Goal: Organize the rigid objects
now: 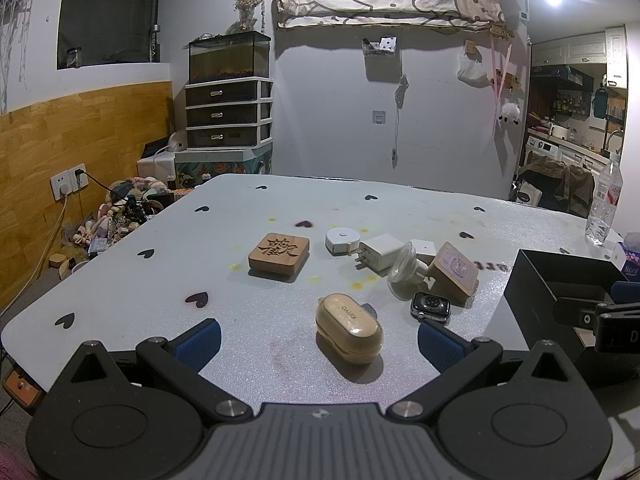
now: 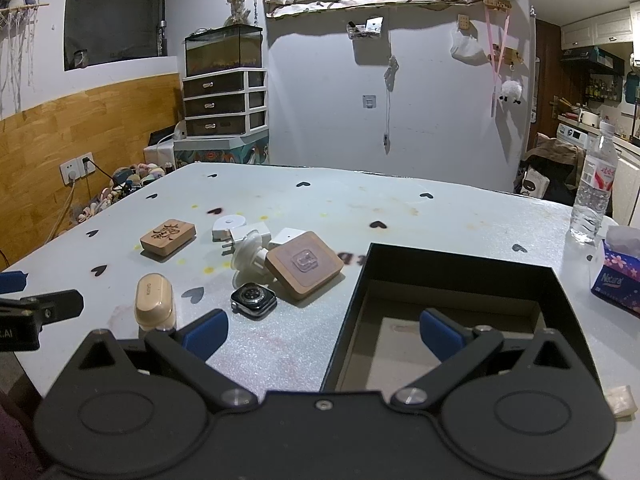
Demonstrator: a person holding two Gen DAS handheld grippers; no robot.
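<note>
- On the table (image 1: 120, 288), leftmost, a carved wooden block (image 1: 279, 255) lies flat.
- Left gripper (image 1: 319, 340), spread wide and empty, frames the beige earbud case (image 1: 349, 330).
- Smartwatch (image 2: 253, 299) lies just beside a tilted wooden block (image 2: 304, 272).
- Only the right wrist view shows the black box (image 2: 460, 264) interior, bare; right gripper (image 2: 323, 330) gapes empty, one finger over it.

Left claw (image 1: 318, 343), right claw (image 2: 323, 333): black linkage frames; blue ribbed pads (silver pivot screws).

You have a water bottle (image 2: 593, 186) and tissue pack (image 2: 618, 276) on the surface's (image 2: 400, 208) far right; a fish tank (image 2: 223, 50) tops the drawers (image 2: 224, 98).
</note>
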